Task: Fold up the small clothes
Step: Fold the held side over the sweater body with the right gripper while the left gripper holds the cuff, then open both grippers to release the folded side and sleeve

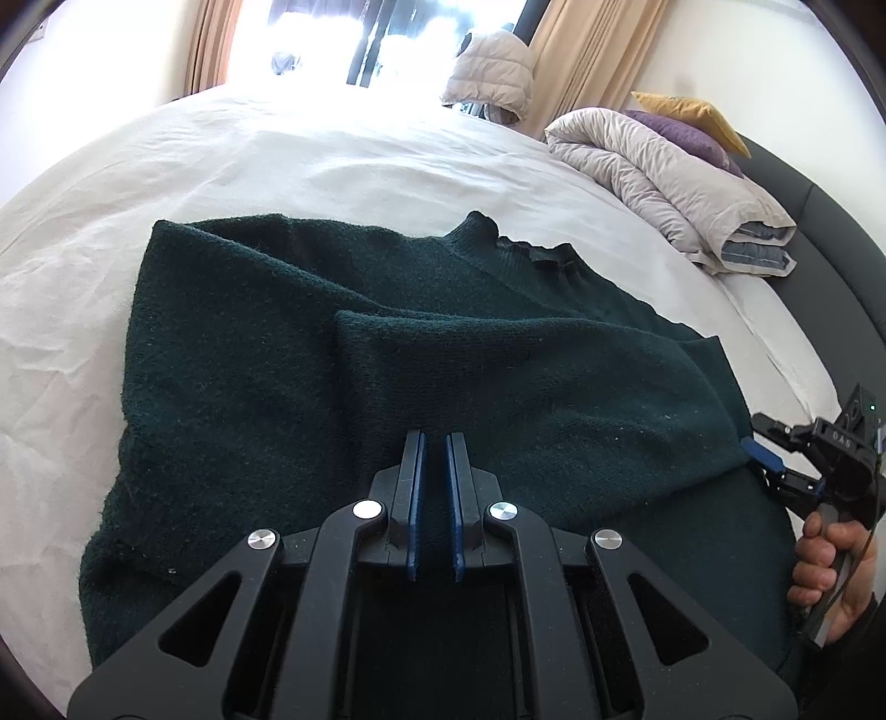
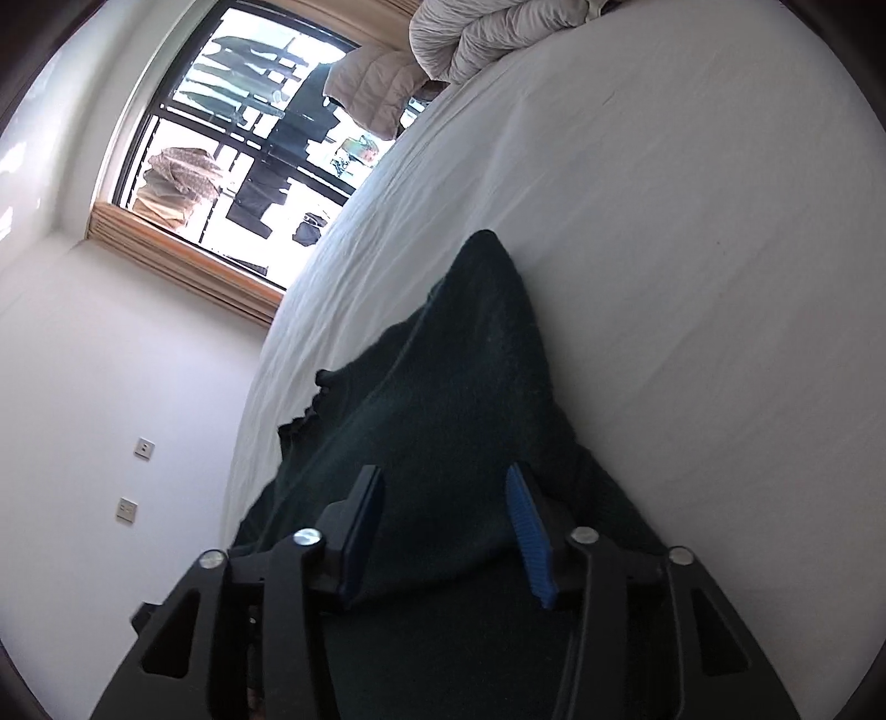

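Right up close, the left gripper (image 1: pixel 436 443): two blue pads (image 1: pixel 415 498) pressed nearly together, nipping a thin bit of dark cloth. All around and under it, the dark green sweater (image 1: pixel 249 332), lying on the white bed sheet (image 1: pixel 277 166). One part folded over the middle, with a soft edge across. Neck hole at the far side, pointing to the pillows.

Off to the side, at the sweater's edge, a bare hand (image 1: pixel 830 570) wrapped round a black handle. On that handle, the right gripper (image 2: pixel 443 471), fingers spread wide apart. Sweater cloth lying between the two fingers, not squeezed. One blue pad (image 2: pixel 531 543) easy to see, ridged like a comb.

Farther on, only rumpled white sheet. Then a puffy, light duvet (image 1: pixel 664 177) rolled up at the head of the bed. On top of it a purple pillow (image 1: pixel 686 135) and a yellow pillow (image 1: pixel 692 111). Beside them a dark grey headboard (image 1: pixel 819 221).

Past the bed, a pale puffy jacket (image 1: pixel 490 72). Behind that, tan curtains (image 1: pixel 587 50) and a big bright window (image 2: pixel 221 138), with clothes hanging outside. On the white wall, two small wall plates (image 2: pixel 144 447).
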